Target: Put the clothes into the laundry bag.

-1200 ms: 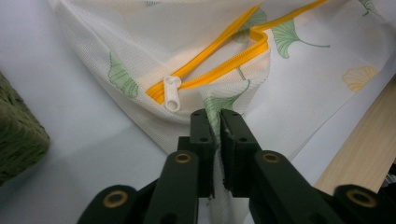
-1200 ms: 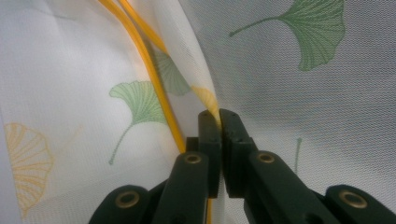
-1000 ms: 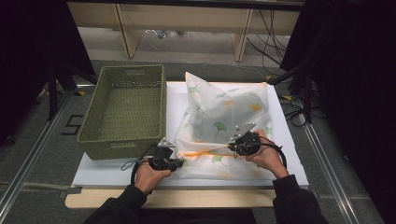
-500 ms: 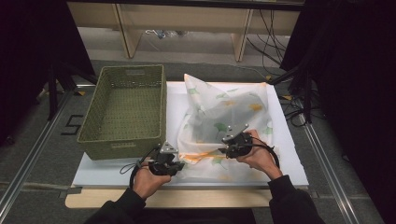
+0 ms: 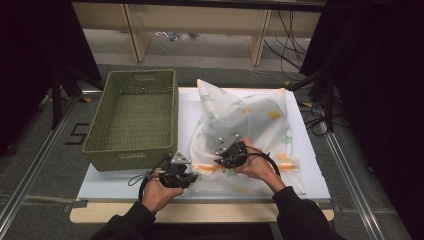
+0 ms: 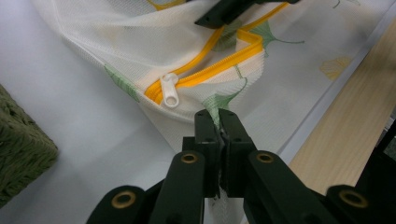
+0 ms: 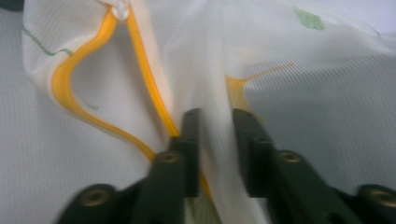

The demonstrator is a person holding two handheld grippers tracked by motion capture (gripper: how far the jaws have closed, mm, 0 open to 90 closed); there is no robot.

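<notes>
A white mesh bag [image 5: 250, 115] printed with green and yellow leaves lies crumpled on the white board [image 5: 125, 182]. Its orange zipper [image 6: 224, 58] is partly open, and the white pull [image 6: 169, 91] rests at the end near my left gripper. My left gripper [image 6: 217, 116] is shut on the bag's edge just below that pull, at the bag's near left corner [image 5: 189, 176]. My right gripper [image 7: 215, 116] pinches a fold of mesh beside the zipper tape [image 7: 144, 79] and holds it raised. It sits close to the right of the left one [image 5: 222, 157].
An empty green woven basket [image 5: 131, 150] stands on the left half of the board, just beyond my left hand. The wooden table edge [image 5: 200, 215] runs along the front. Cables [image 5: 320, 120] hang off the right side.
My right gripper has slid leftward along the zipper line toward the left gripper, pulling the mesh with it. The left gripper has stayed almost in place.
</notes>
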